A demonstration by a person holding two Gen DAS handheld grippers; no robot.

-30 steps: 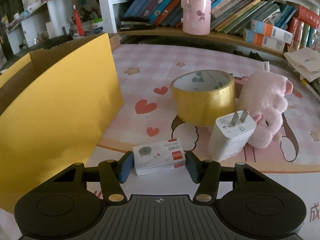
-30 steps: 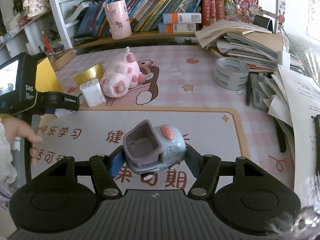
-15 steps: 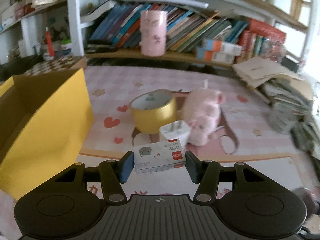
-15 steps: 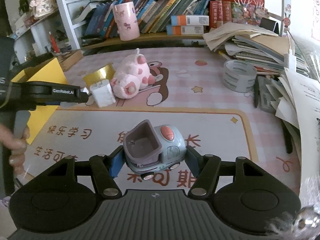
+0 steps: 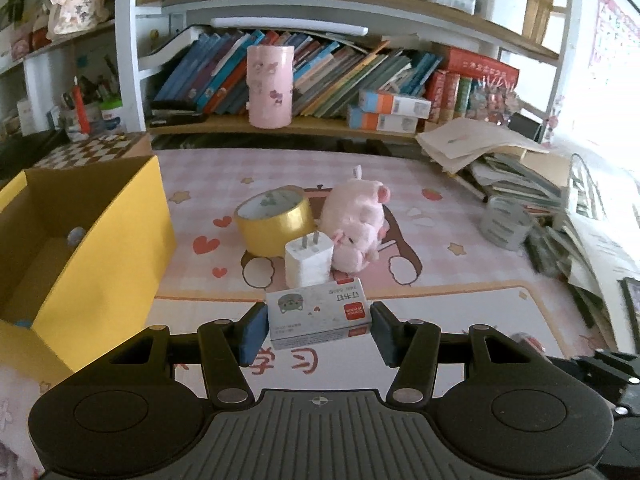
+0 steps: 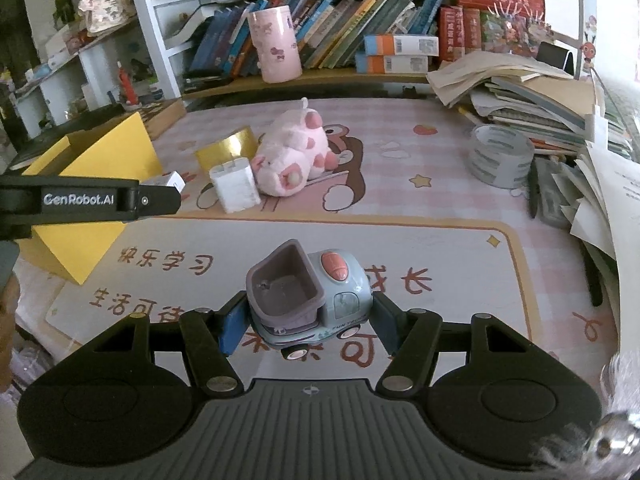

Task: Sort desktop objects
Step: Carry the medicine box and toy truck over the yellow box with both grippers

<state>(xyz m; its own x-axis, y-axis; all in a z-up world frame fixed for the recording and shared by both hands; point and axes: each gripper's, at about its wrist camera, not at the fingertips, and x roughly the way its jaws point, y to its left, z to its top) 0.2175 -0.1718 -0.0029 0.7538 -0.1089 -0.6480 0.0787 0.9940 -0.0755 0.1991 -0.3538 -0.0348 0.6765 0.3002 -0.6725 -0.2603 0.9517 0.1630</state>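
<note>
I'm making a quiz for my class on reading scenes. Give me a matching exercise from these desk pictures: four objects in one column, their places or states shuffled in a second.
Objects:
1. small white staple box
2. blue-grey toy car
3. pink plush pig
4. grey tape roll

Places:
A. clamped in the right gripper
B. on the mat beside the paper stacks
C. clamped in the left gripper
D. lying next to the white charger plug

Pairs: 1-C, 2-A, 3-D, 4-B

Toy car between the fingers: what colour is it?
Pale blue toy car, mauve bucket, pink button; right wrist view.
</note>
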